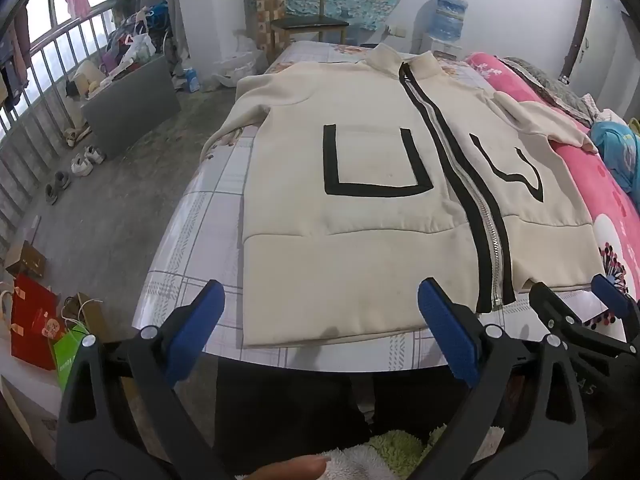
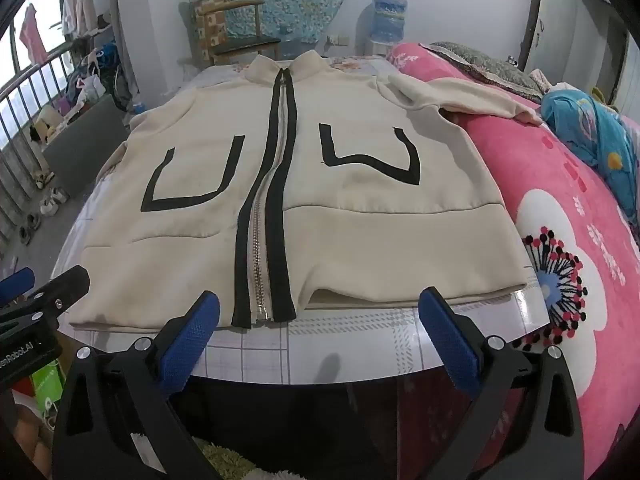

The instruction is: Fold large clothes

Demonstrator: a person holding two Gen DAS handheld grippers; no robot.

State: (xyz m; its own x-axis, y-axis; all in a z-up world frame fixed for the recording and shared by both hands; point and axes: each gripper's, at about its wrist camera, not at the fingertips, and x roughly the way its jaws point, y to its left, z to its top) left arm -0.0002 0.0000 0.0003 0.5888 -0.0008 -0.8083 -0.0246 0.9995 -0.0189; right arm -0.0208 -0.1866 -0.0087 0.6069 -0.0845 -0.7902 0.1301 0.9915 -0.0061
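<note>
Fingers of the left gripper [image 1: 320, 292] are wide apart, holding nothing; the jacket [image 1: 360, 200] lies flat just ahead. Right gripper [image 2: 320, 300] fingers gape too, jacket hem just past them. No fold made yet.

Field notes, left wrist camera. My left tongs [image 1: 320, 320] hang over the near edge of the counter [image 1: 192, 248], jaws spread wide, nothing between the blue pads [image 1: 444, 332]. The cream jacket [image 1: 360, 208] lies flat and front-up on the counter, collar at the far edge, hem just short of the near edge. Black-edged zipper [image 1: 468, 200] closed, running collar to hem. Black U-shaped pocket trim on each side of it. One sleeve drapes off the counter's left edge; the other lies over the pink blanket [image 1: 608, 216] on the right. My right tongs [image 1: 576, 300] show at the near right corner, also spread. Wooden chair [image 1: 308, 20] beyond the far edge.
</note>
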